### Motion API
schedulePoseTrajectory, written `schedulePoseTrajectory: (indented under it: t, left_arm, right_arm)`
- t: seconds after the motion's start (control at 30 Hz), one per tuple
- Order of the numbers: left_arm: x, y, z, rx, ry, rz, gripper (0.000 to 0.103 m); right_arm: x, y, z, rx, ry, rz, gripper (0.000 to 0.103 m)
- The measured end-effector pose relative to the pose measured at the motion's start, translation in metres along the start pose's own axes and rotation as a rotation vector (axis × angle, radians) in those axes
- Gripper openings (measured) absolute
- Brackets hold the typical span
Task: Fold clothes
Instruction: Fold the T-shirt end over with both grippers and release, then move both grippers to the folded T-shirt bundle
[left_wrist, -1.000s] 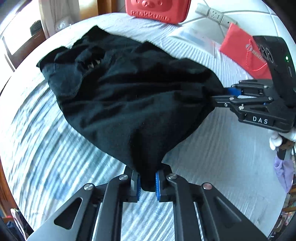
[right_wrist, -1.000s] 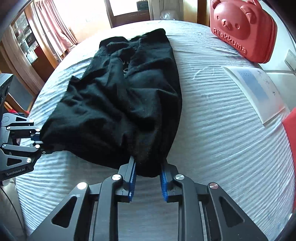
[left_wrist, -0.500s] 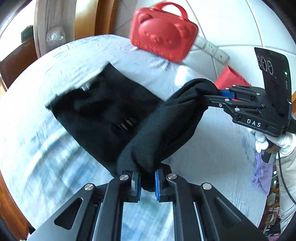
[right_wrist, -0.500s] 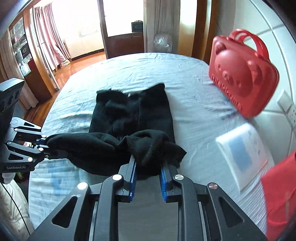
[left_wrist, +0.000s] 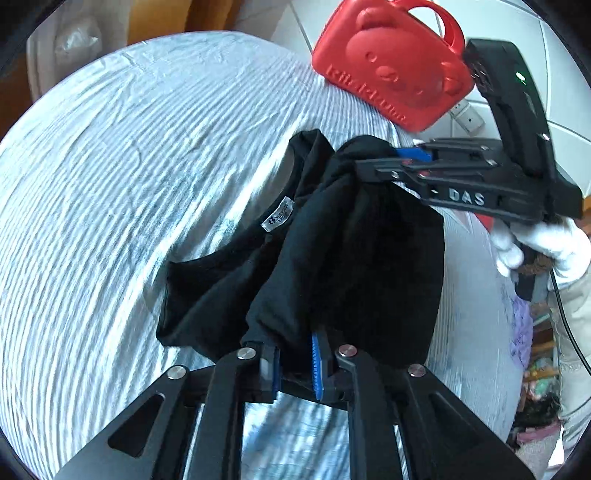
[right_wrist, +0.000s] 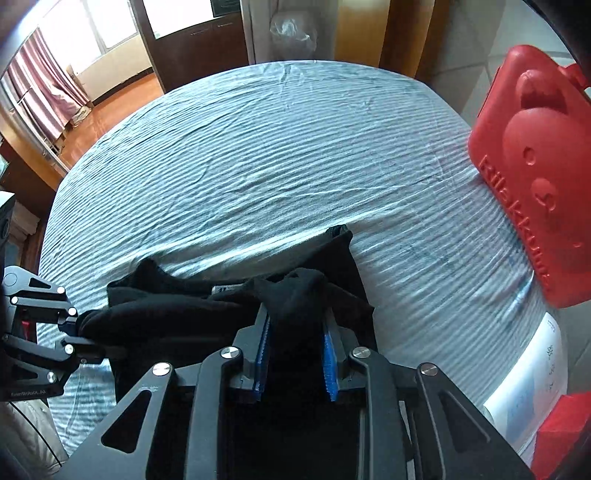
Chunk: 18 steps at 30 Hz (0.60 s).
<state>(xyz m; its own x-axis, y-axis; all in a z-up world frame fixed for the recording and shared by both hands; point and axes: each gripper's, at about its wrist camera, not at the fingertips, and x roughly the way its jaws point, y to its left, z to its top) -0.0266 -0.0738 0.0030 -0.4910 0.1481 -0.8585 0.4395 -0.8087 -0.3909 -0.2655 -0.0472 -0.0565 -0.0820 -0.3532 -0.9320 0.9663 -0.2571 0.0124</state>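
Black shirt (left_wrist: 354, 251) hangs folded over the striped bed (left_wrist: 110, 184) (red bear case (left_wrist: 388, 62) beyond it); our left gripper (left_wrist: 295, 365) and right gripper (right_wrist: 295, 354) are opening, cloth between both.

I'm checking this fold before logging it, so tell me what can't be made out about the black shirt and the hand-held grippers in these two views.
- Left wrist view: the black shirt drapes over itself, hiding its lower layers; the neck label print is too small to read.
- Right wrist view: the shirt's near part is hidden by the right hand-held gripper, whose jaws are opening with cloth between them.
- Right wrist view: the left hand-held gripper is cut by the frame edge, its fingertips buried in cloth.
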Motion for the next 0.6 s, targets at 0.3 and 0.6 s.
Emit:
schedulePoseTrajectory:
  t: [0.3,0.6]
  left_arm:
    - [-0.047,-0.008,-0.01,0.192,-0.05,0.013,0.069]
    - [-0.054,-0.034,-0.01,0.33,-0.092,0.094,0.069]
  right_arm:
    - [-0.079,-0.009,-0.026,0.268,-0.17,-0.074,0.05]
    - [-0.104,0.047,-0.165,0.609,-0.222,-0.065,0.053]
